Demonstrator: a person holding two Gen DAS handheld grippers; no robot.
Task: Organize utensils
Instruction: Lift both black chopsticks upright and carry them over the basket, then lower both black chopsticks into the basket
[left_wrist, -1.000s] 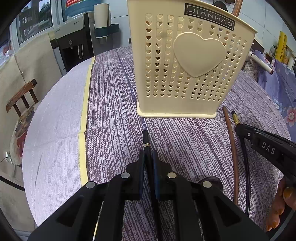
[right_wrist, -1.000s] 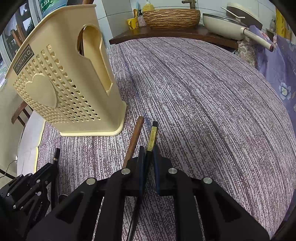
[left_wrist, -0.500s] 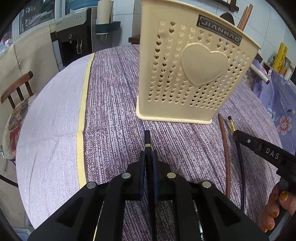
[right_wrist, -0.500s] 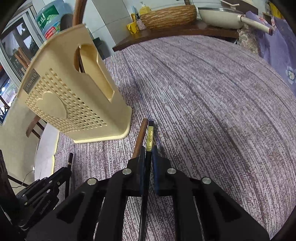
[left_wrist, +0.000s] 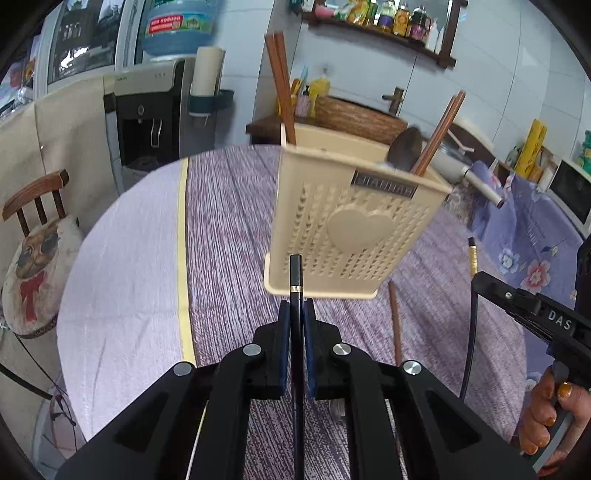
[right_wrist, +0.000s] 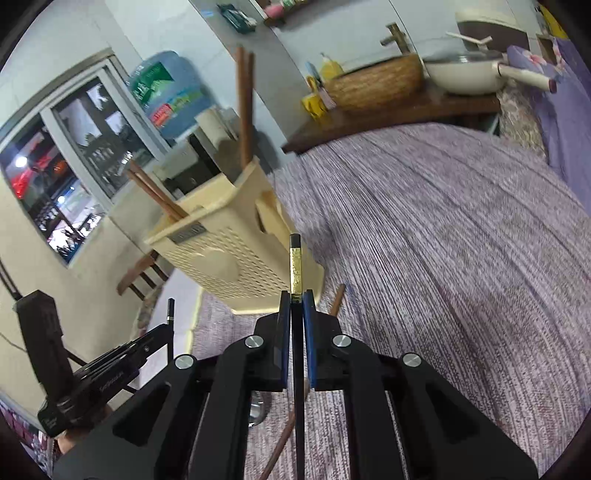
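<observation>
A cream perforated utensil holder (left_wrist: 354, 229) with a heart on its side stands on the purple tablecloth; it also shows in the right wrist view (right_wrist: 229, 258). Brown chopsticks (left_wrist: 280, 81) and a dark spoon (left_wrist: 404, 149) stick out of it. My left gripper (left_wrist: 296, 314) is shut on a black chopstick (left_wrist: 295, 275) with a thin gold ring, raised in front of the holder. My right gripper (right_wrist: 296, 306) is shut on a black chopstick with a gold band (right_wrist: 295, 266), also raised. A brown chopstick (left_wrist: 394, 317) lies on the cloth by the holder's base.
The round table (left_wrist: 129, 266) has a white cloth part with a yellow stripe on the left. A chair with a pug cushion (left_wrist: 33, 258) stands beyond its left edge. A water dispenser (left_wrist: 147, 110), a woven basket (right_wrist: 373, 86) and a pan (right_wrist: 465, 72) stand behind.
Both grippers have lifted their black chopsticks up off the cloth and tilted upward, so the holder's top rim and the room behind now show. The brown chopstick stayed on the table.
</observation>
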